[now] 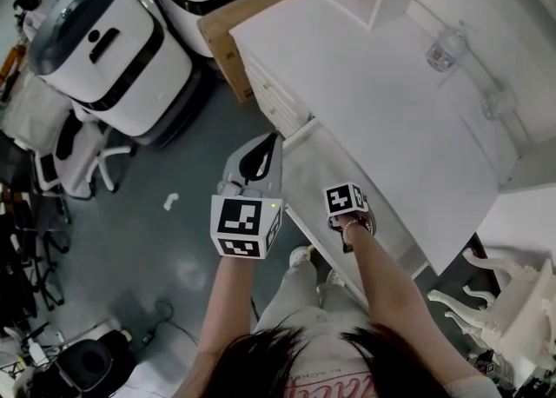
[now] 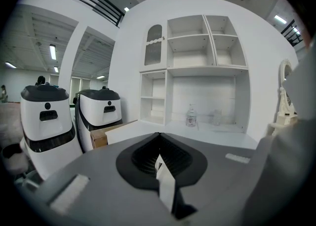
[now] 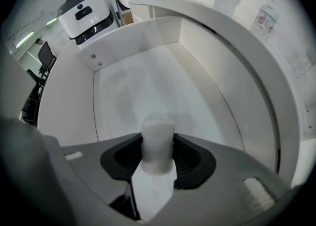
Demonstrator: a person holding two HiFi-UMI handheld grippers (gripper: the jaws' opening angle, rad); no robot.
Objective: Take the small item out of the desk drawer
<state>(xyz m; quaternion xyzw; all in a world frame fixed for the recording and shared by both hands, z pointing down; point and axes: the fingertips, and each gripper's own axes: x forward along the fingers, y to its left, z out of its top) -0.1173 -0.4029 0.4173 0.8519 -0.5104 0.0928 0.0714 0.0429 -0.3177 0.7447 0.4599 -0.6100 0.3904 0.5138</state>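
The small item (image 3: 158,138), a pale, stubby cylinder with a fuzzy surface, was seen between the jaws of the right gripper (image 3: 158,163), and the dark pads were pressed against its two sides, so it was judged to be gripped rather than merely straddled. Below and around it the white floor of the open drawer (image 3: 148,79) was shown, with the drawer walls rising on every side; the item had therefore not yet been brought out. Whether it rested on the floor or had been raised off it could not be told.

In the head view the right gripper was pointed straight down into the drawer, which had been pulled out from under the edge of the white desk (image 1: 373,92). The left gripper (image 2: 159,157) was held level just beside the drawer's front, its jaws brought together on nothing (it appeared to have no part in the grasp).

The opening and the grasp were judged done. What was left was the lift clear of the drawer walls and, presumably, the setting down of the item outside.
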